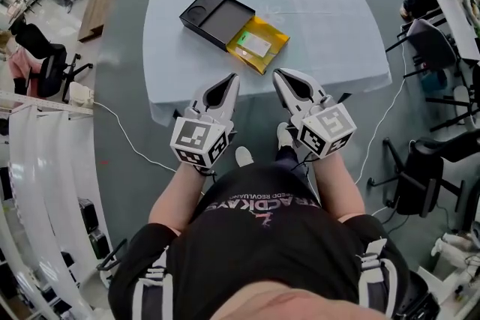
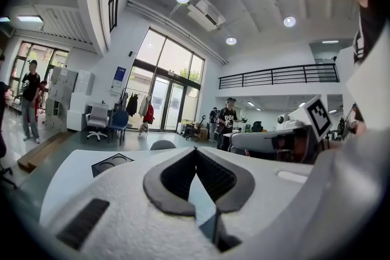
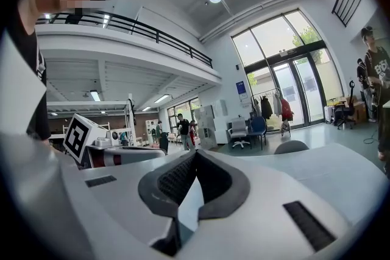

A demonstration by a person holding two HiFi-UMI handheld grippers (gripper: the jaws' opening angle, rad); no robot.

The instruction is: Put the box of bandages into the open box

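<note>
We hold both grippers low at near edge of desk (image 1: 330, 49), side by side, noses pointing forward and converging slightly. Left gripper (image 1: 233, 79): jaws pressed together, nothing between. Right gripper (image 1: 278, 75): same, tips meeting, empty. Our forearms bare, elbows bent, tucked near torso. Box of bandages (image 1: 259, 46), yellow, lies flat on desk just ahead of gripper tips, right against near-right side of open box (image 1: 216, 16), black, open side up. Both grippers apart from both boxes.

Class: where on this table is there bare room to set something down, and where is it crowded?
Bare: the table's right half, beyond the box of bandages. Crowded: left of centre, where that box sits right beside the open box.
</note>
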